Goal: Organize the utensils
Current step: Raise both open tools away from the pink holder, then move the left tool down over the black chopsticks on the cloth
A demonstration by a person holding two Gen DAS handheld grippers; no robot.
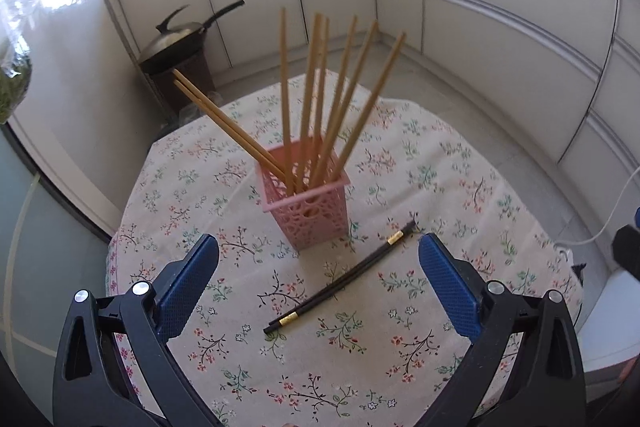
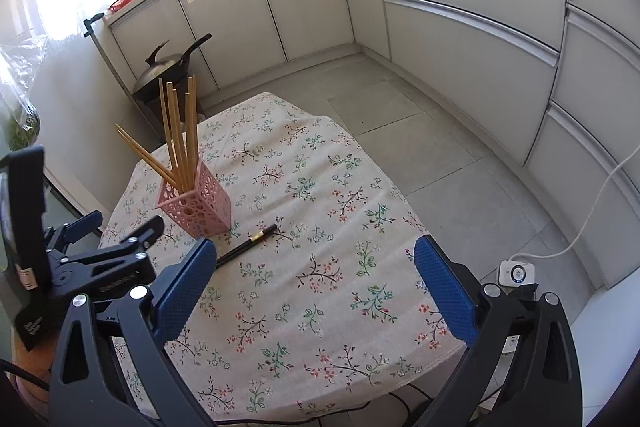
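A pink perforated holder [image 1: 310, 205] stands upright on the floral tablecloth [image 1: 440, 187] with several wooden chopsticks [image 1: 320, 99] in it. Two black chopsticks with gold bands [image 1: 340, 279] lie side by side on the cloth just in front of it. My left gripper [image 1: 318, 263] is open and empty, hovering above the black chopsticks. In the right wrist view the holder [image 2: 198, 205] and black chopsticks [image 2: 246, 245] sit at the left. My right gripper [image 2: 314, 267] is open and empty, to the right of them. The left gripper's body [image 2: 100, 263] shows at the left edge.
A dark wok with a lid [image 1: 176, 45] sits on a brown stand beyond the table. White cabinets [image 2: 460, 7] line the back and right walls. A white cable and a small white device [image 2: 516, 273] lie on the floor at the right.
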